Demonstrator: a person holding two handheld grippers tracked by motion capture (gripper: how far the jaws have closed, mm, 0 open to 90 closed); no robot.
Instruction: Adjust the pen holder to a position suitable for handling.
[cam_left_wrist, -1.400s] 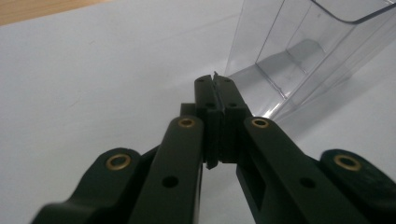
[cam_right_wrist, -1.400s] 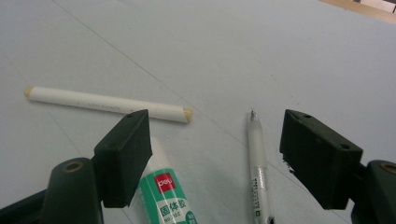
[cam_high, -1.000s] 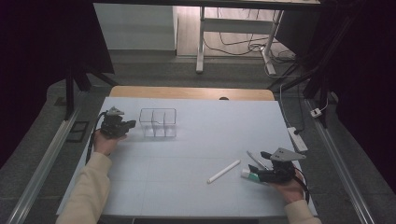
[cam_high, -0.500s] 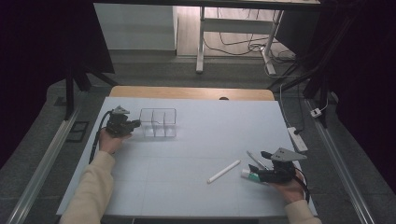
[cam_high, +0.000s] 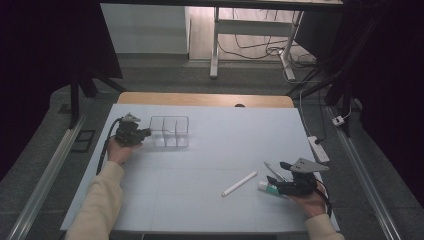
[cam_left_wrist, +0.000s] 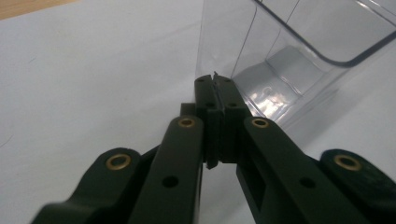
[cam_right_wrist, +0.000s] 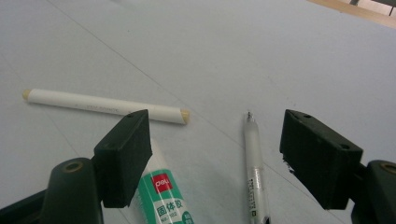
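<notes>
A clear plastic divided container (cam_high: 170, 131) stands at the back left of the white table. My left gripper (cam_high: 145, 133) is at its left end. In the left gripper view the jaws are pressed together on a thin edge of the container (cam_left_wrist: 280, 70), so my left gripper (cam_left_wrist: 215, 84) is shut on its wall. Near the front right, my right gripper (cam_high: 272, 184) is open. Between its pads lie a green-labelled glue stick (cam_right_wrist: 166, 196) and a clear pen (cam_right_wrist: 254, 172). A white stick (cam_right_wrist: 105, 105) lies just beyond them.
The white stick (cam_high: 240, 183) lies loose toward the table's middle, left of the glue stick (cam_high: 266, 187) and pen (cam_high: 274, 170). A white power strip (cam_high: 319, 149) sits off the table's right edge. The table's wooden far edge (cam_high: 205, 99) runs along the back.
My left gripper has moved right, from a short way off the container to its left end. The right gripper and the items by it have stayed put.
</notes>
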